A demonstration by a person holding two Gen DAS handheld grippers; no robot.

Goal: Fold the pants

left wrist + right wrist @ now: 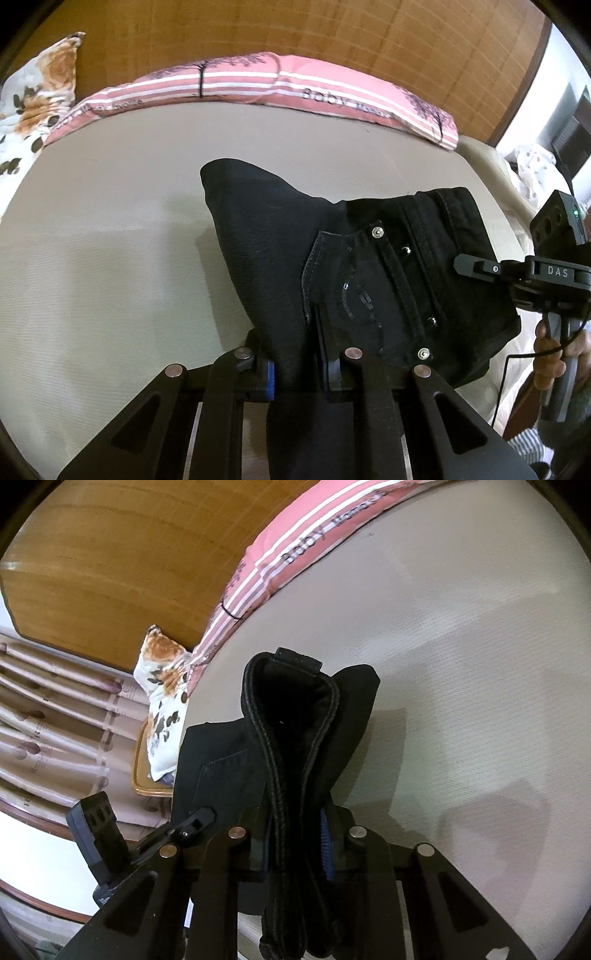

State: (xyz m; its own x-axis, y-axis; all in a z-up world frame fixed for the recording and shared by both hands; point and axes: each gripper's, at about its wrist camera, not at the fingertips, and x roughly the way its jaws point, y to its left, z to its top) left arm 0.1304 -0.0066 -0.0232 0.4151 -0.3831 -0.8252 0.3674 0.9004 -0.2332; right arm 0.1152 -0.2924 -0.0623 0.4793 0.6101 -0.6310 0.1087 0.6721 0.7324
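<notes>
Black denim pants, folded into a thick bundle, hang lifted above the beige bed, near its pink striped pillow. A riveted, stitched pocket faces up; the doubled waistband stands on edge.

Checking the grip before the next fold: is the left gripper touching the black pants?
Touching. The left wrist view shows the left gripper with both pads pressed on a pinched fold of the black pants, no gap visible.

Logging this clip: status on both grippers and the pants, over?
Left gripper shut on black pants. Right gripper shut on the waistband. Pants lifted over the beige sheet. Nothing in the way.
</notes>
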